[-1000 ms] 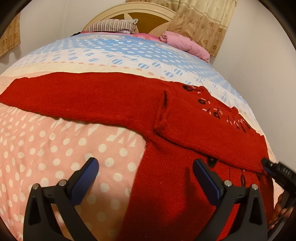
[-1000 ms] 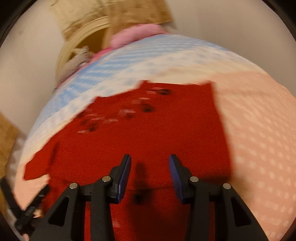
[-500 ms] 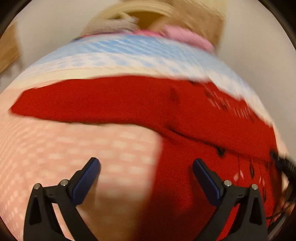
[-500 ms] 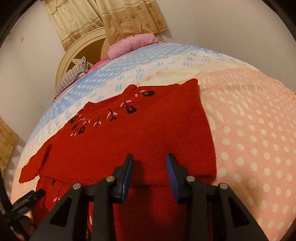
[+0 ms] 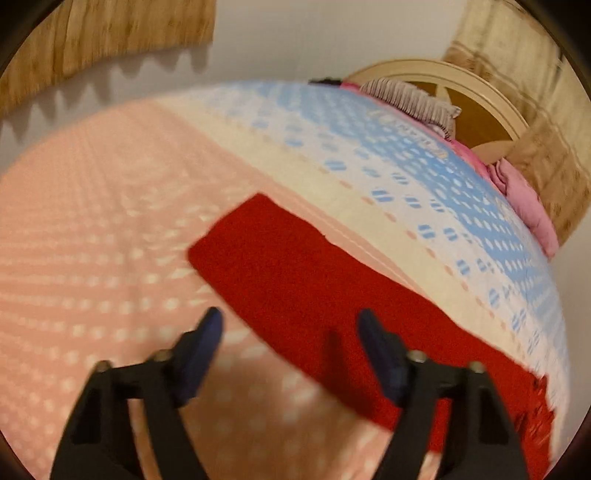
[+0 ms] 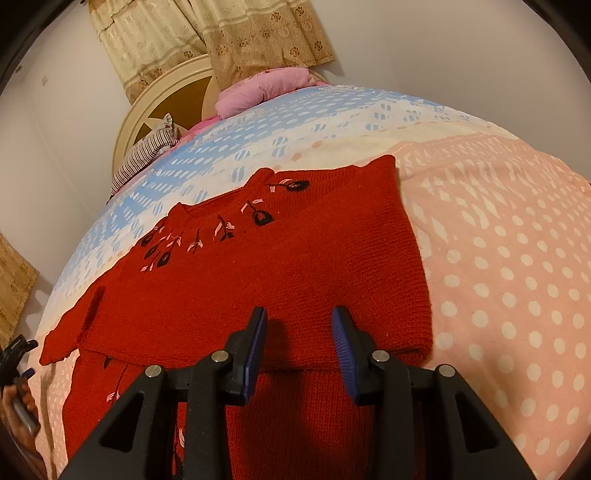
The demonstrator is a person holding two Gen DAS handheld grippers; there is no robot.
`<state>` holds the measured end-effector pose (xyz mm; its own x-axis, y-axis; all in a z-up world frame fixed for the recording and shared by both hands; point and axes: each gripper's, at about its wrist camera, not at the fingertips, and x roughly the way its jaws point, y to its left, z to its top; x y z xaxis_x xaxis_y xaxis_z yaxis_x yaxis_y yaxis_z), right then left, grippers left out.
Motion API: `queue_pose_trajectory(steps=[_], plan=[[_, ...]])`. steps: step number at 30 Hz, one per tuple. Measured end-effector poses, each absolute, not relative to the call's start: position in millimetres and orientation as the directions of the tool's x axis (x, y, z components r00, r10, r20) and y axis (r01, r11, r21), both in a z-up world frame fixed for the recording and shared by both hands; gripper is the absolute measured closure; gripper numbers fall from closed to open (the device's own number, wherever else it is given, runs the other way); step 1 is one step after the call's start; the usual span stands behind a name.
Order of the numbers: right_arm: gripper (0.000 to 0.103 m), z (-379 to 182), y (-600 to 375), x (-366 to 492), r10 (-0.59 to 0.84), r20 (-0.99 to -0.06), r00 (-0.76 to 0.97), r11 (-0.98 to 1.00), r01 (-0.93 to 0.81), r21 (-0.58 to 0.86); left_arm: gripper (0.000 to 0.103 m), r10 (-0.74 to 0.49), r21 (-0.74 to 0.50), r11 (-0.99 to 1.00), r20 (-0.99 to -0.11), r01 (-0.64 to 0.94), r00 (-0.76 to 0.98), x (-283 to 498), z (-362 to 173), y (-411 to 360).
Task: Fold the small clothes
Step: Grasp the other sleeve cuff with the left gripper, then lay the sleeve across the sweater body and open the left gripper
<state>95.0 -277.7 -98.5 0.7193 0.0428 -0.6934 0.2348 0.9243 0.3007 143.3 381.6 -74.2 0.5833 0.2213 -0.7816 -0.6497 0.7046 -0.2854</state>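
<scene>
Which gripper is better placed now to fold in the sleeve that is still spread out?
Left. The left gripper, jaws just closing with nothing between, hangs by the spread sleeve. The right gripper hangs over the folded side.

Bedroom in a home. Bed [image 6: 498, 258] with pink and blue dotted cover, beyond and around the claws; cream rounded headboard [image 6: 162, 96] at its far end; striped pillow [image 6: 147, 151]; pink pillow [image 6: 258, 88]; patterned beige curtains [image 6: 229, 33] on plain wall.

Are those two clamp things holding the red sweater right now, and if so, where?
Neither holds it. The left tool has just been closing, its jaws apart over the outstretched sleeve. The right tool hangs open above the red sweater, gripping nothing.
</scene>
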Motion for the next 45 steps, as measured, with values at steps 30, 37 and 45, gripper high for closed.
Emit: queue_pose_trajectory(steps=[30, 37, 45], plan=[[0.065, -100, -276, 96, 0.035, -0.694, 0.719, 0.926, 0.237, 0.292, 0.093, 0.050, -0.141, 0.980, -0.499, -0.138, 0.865, 156, 22, 163], [0.065, -99, -277, 96, 0.038, -0.692, 0.721, 0.925, 0.237, 0.298, 0.093, -0.141, -0.040, 0.989, -0.565, 0.143, 0.813, 145, -3, 19], [0.065, -100, -277, 96, 0.048, -0.685, 0.727, 0.920, 0.234, 0.313, 0.092, -0.140, 0.030, 0.972, -0.725, 0.235, 0.674, 148, -53, -35]])
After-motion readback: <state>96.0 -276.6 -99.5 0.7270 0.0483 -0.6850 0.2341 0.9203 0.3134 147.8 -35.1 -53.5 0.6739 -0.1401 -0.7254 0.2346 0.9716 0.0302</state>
